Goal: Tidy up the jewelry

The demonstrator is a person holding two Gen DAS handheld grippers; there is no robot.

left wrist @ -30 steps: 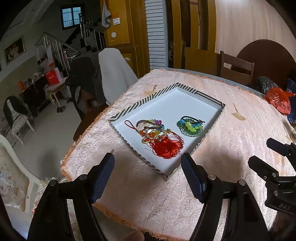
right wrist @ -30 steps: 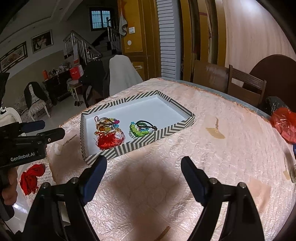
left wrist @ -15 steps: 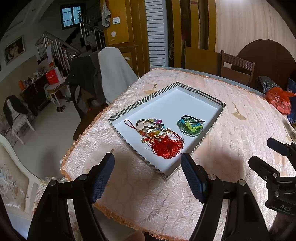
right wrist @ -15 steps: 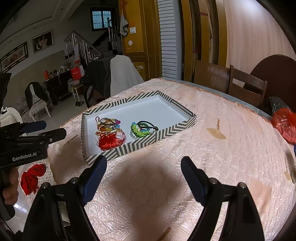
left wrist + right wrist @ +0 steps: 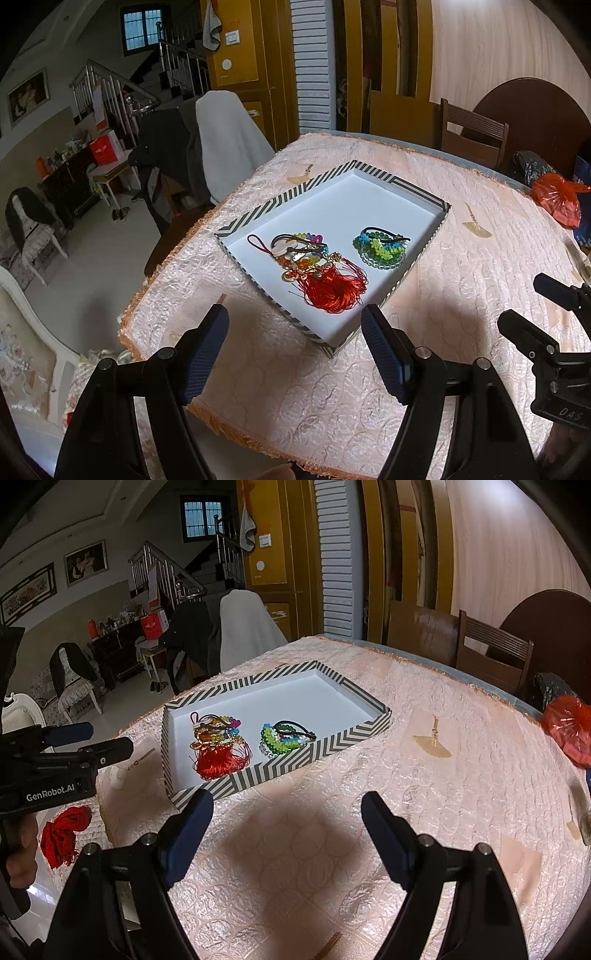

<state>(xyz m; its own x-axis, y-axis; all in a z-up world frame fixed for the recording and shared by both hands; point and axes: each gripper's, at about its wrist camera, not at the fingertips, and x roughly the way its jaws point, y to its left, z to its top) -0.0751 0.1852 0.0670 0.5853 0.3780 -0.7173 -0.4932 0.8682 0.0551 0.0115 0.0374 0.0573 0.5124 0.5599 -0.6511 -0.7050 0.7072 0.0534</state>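
A striped tray (image 5: 258, 218) (image 5: 332, 746) with a white floor lies on the pink tablecloth. In it lie a red tassel charm with coloured beads (image 5: 325, 280) (image 5: 218, 753) and a pile of green and blue beaded bracelets (image 5: 380, 247) (image 5: 284, 736). My left gripper (image 5: 295, 345) is open and empty, hovering in front of the tray's near corner. My right gripper (image 5: 286, 825) is open and empty, above bare cloth to the right of the tray. Each gripper shows in the other's view: the right one (image 5: 543, 321), the left one (image 5: 66, 746).
A red tassel (image 5: 64, 830) and a small white item (image 5: 118, 775) lie near the table's left edge. A red plastic bag (image 5: 557, 195) (image 5: 569, 727) sits at the far right. Wooden chairs (image 5: 491, 653) stand behind the table. The table edge (image 5: 166, 358) is close below the left gripper.
Both grippers have drifted slightly; the tray sits a little differently in each view. Nothing was picked up or released.
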